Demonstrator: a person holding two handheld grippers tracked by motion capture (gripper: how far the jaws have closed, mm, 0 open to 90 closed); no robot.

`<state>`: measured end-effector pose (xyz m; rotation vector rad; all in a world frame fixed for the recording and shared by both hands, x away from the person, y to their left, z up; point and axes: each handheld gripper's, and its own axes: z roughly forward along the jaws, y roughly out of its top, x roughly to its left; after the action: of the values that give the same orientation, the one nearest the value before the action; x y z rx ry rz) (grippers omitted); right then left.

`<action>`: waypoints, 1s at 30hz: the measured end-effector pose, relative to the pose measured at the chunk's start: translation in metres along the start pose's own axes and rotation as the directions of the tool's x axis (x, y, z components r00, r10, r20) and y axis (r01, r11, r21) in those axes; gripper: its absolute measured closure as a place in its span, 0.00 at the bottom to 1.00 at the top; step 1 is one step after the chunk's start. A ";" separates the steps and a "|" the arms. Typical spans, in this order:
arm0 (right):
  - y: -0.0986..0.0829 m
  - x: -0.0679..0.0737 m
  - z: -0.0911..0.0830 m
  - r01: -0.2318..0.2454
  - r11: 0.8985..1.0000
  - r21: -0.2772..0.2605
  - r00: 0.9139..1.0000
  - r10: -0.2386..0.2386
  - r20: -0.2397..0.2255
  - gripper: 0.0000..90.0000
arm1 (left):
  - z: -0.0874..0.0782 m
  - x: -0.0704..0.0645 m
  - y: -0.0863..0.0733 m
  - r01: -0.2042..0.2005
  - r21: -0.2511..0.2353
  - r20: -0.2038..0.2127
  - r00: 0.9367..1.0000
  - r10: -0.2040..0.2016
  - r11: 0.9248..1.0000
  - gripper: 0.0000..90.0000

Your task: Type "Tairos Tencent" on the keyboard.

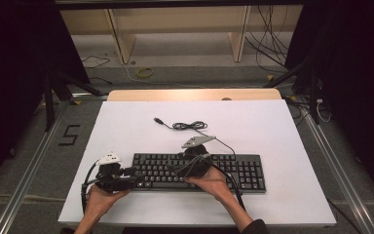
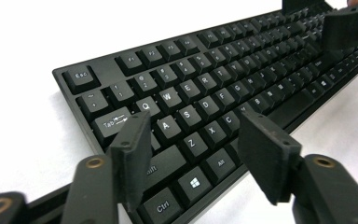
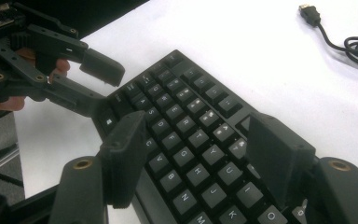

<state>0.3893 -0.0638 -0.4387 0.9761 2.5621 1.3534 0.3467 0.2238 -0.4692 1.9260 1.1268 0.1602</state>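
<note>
Claws first: we hold the left claw (image 1: 129, 176) at the keyboard's (image 1: 233, 168) left end, jaws spread apart with nothing between them. In the left gripper view (image 2: 193, 154) those jaws hover over the Shift, Z and X keys, one toward the Tab and Ctrl corner, the other above the space bar's near end; whether they touch the keys we cannot tell. We have the right claw (image 1: 179, 169) over the keyboard's middle, pointing toward its left end, and its jaws stand wide apart too, holding nothing. In the right gripper view (image 3: 193, 156) they straddle the letter rows around G, H and B, and the left claw (image 3: 98, 86) shows beyond, open at the keyboard's (image 3: 186, 121) far corner. The black keyboard lies flat on the white desk (image 1: 126, 131), near its front edge. Behind the keyboard its cable (image 1: 190, 126) sits coiled on the desk, the USB plug (image 1: 159, 120) lying loose just left of the coil.
</note>
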 end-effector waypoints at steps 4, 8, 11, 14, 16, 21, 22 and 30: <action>0.003 0.000 0.003 0.004 1.000 -0.004 1.000 -0.004 -0.002 0.46 | 0.001 0.000 0.000 0.000 0.019 -0.002 1.000 0.000 1.000 0.57; 0.006 0.001 0.007 0.008 1.000 0.007 1.000 -0.008 -0.002 0.51 | 0.001 0.001 0.000 -0.008 0.036 -0.008 1.000 0.009 0.999 0.64; 0.008 0.002 0.011 0.011 1.000 0.004 1.000 -0.011 -0.008 0.55 | 0.001 0.000 0.000 -0.008 0.045 -0.013 1.000 0.009 0.999 0.69; 0.008 0.002 0.016 0.008 1.000 0.002 1.000 -0.008 -0.013 0.59 | 0.002 -0.001 0.000 -0.022 0.061 -0.021 1.000 0.023 0.998 0.75; 0.009 0.003 0.019 0.012 1.000 0.008 1.000 -0.012 -0.013 0.64 | 0.002 -0.001 0.001 -0.023 0.067 -0.030 0.999 0.025 0.997 0.79; 0.011 0.005 0.027 0.021 1.000 0.023 1.000 -0.021 -0.006 0.75 | 0.003 0.001 0.000 -0.022 0.086 -0.043 0.999 0.026 0.996 0.86; 0.012 0.005 0.028 0.029 0.999 0.025 1.000 -0.029 -0.002 0.78 | 0.004 0.002 0.000 -0.024 0.091 -0.045 0.999 0.028 0.996 0.87; 0.011 0.005 0.040 0.033 0.998 0.055 0.999 -0.033 0.007 0.94 | 0.006 0.004 0.000 -0.028 0.110 -0.064 0.997 0.035 0.993 0.96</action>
<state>0.4051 -0.0279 -0.4534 0.9415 2.6107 1.2749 0.3514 0.2232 -0.4737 2.0495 1.1699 0.1836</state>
